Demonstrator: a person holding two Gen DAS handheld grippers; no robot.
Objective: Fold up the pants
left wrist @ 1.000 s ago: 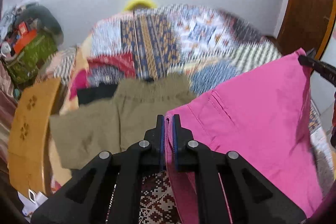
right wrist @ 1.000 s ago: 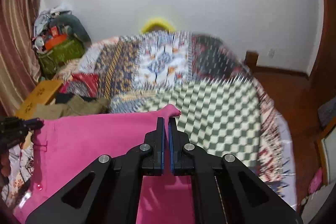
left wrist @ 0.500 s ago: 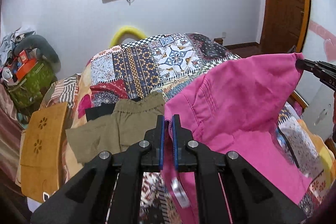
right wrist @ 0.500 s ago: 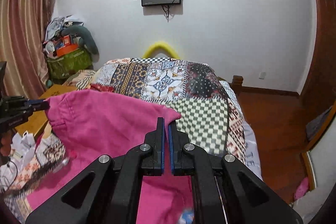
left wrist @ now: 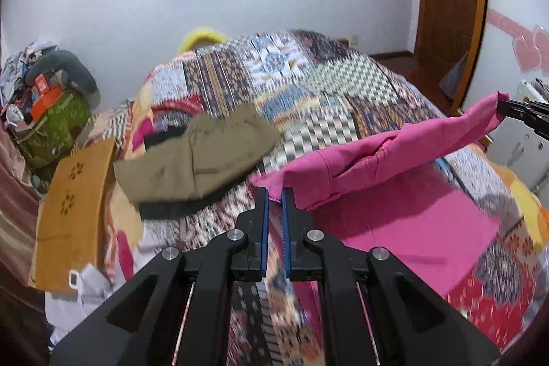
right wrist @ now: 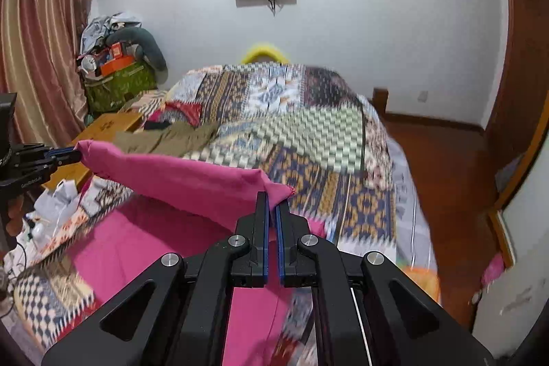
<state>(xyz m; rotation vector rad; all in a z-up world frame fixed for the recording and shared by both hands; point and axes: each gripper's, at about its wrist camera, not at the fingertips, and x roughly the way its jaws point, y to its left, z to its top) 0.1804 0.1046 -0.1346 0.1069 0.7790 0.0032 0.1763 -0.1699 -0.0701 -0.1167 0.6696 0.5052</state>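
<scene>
A: Where are the pink pants (left wrist: 384, 153) now?

B: They are hanging between the 2 grippers, above the patchwork bedspread (left wrist: 308, 81). The left gripper (left wrist: 273, 194) is pinching 1 corner of the top edge, with its jaws closed on the cloth. The right gripper (right wrist: 272, 201) is doing the same on the other corner. The lower part of the pants is lying flat on the bed, near the front.

A: So what step are they doing, in your opinion?

B: I am thinking they are bringing the held edge over the part that is lying on the bed, to make 1 fold. The held edge is sagging a little in the middle.

A: How to do it well?

B: I am suggesting to keep both grippers at the same height and pull gently apart, so the edge is becoming straight. Then lower both corners together onto the matching corners of the flat part, and open the jaws only when the cloth is resting there.

A: Anything in the way?

B: The olive garment (left wrist: 192, 156) is lying near the left side, apart from the pink cloth. The pants should be landing beside it, not on it.
</scene>
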